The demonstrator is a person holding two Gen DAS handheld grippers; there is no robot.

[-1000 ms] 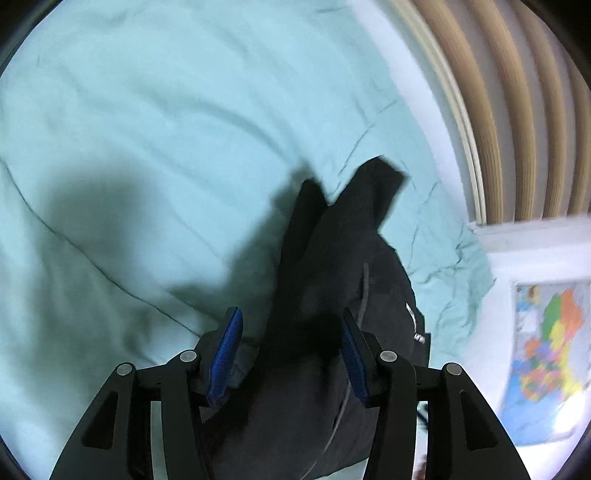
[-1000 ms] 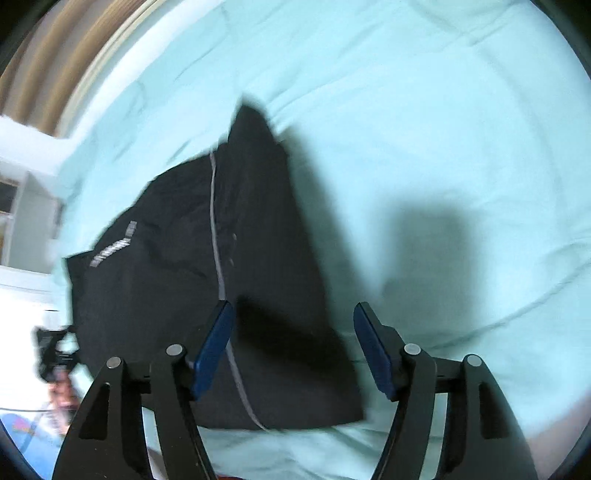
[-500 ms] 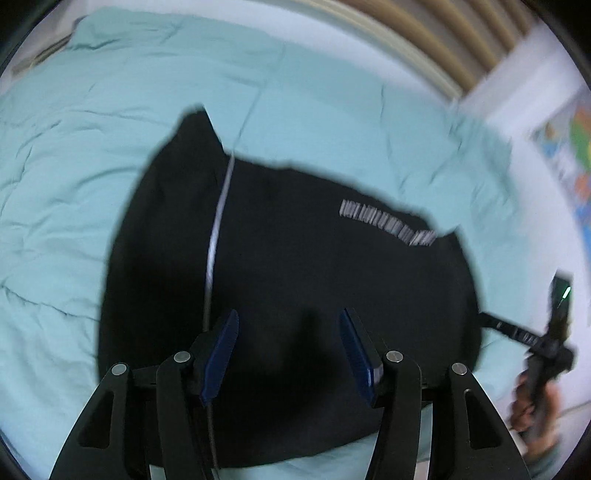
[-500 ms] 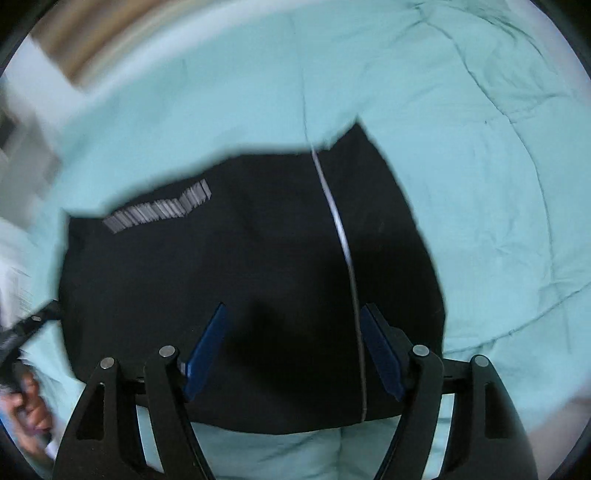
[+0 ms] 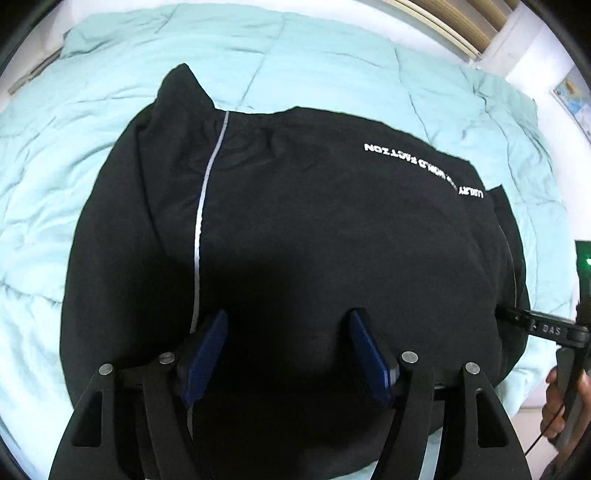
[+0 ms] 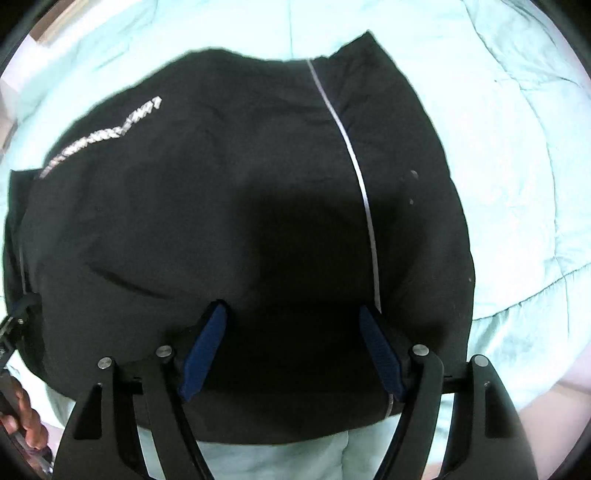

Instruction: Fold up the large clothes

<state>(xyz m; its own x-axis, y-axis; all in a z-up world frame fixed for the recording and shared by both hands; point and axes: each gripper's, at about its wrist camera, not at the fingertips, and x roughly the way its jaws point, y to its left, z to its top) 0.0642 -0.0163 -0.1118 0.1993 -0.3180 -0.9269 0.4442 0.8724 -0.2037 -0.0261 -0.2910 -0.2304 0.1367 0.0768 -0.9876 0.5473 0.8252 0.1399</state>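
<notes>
A black garment [image 5: 314, 229] with a thin grey stripe and white lettering lies folded in a broad block on a light teal bedspread [image 5: 332, 66]. It also fills the right wrist view [image 6: 221, 203]. My left gripper [image 5: 288, 317] is open and empty, its blue pads just above the garment's near part. My right gripper [image 6: 291, 314] is open and empty, also close over the garment's near part. The garment's near edge is partly hidden behind both grippers.
The teal bedspread [image 6: 517, 147] surrounds the garment on all sides. A wooden slatted headboard [image 5: 461, 26] and a wall map [image 5: 574, 99] stand beyond the bed at the upper right. The other hand-held gripper [image 5: 543, 328] shows at the right edge.
Both grippers have swung from beside the bunched garment to over it. The garment now lies flatter and wider, and both cameras are closer to it.
</notes>
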